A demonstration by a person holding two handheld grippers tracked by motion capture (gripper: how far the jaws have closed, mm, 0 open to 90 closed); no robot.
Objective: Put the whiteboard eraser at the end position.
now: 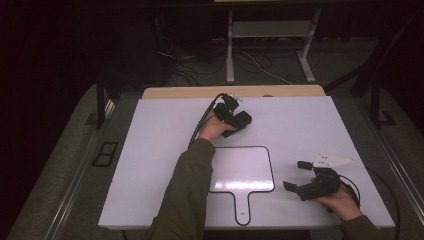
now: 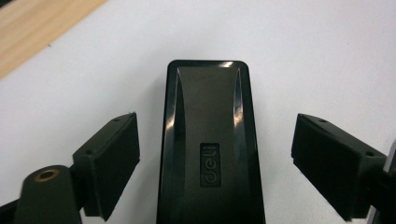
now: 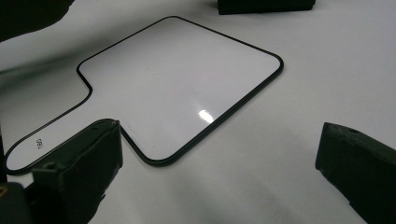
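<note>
While the black eraser (image 2: 210,149) lies on the table, the left gripper's (image 2: 215,158) released fingers flank it without touching.

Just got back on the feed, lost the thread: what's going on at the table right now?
A person works two handheld grippers over a white table. The left gripper straddles a glossy black rectangular block, likely a board eraser, lying flat; its jaws stand open, clear of both sides. The right gripper hovers open beside a white paddle-shaped board with a black rim, touching nothing.
</note>
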